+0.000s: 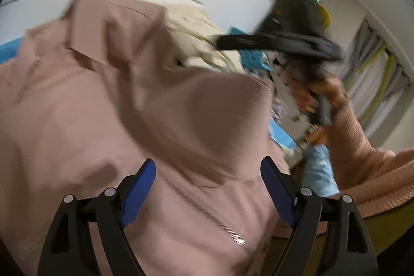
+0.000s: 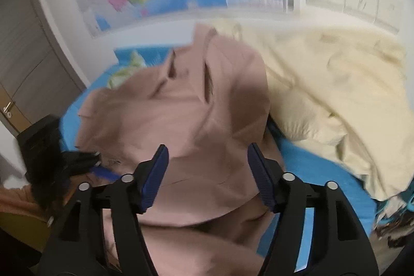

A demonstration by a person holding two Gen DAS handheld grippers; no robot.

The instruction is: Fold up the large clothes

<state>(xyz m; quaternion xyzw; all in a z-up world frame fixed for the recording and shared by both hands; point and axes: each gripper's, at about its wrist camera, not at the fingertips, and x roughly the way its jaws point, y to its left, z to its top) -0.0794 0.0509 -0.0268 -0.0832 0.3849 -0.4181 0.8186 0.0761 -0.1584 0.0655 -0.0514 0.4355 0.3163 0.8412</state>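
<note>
The pink jacket (image 1: pixel 108 100) lies rumpled on the blue bed (image 2: pixel 323 167). Left gripper (image 1: pixel 208 194) and right gripper (image 2: pixel 207 177) hover released, nothing between the jaws. Soft, limp fabric: best grasped at hem or shoulder seams, clear of the zipper (image 1: pixel 233 234).

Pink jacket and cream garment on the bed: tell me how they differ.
Colour: the pink jacket is dusty pink, the cream garment pale yellow-cream. Fittings: the pink jacket shows a zipper and a collar; the cream garment shows neither. Pose: the pink jacket lies under both open grippers, left gripper and right gripper, partly folded over itself; the cream garment sits crumpled, away from both. Shared: both lie on the blue bedsheet.
</note>
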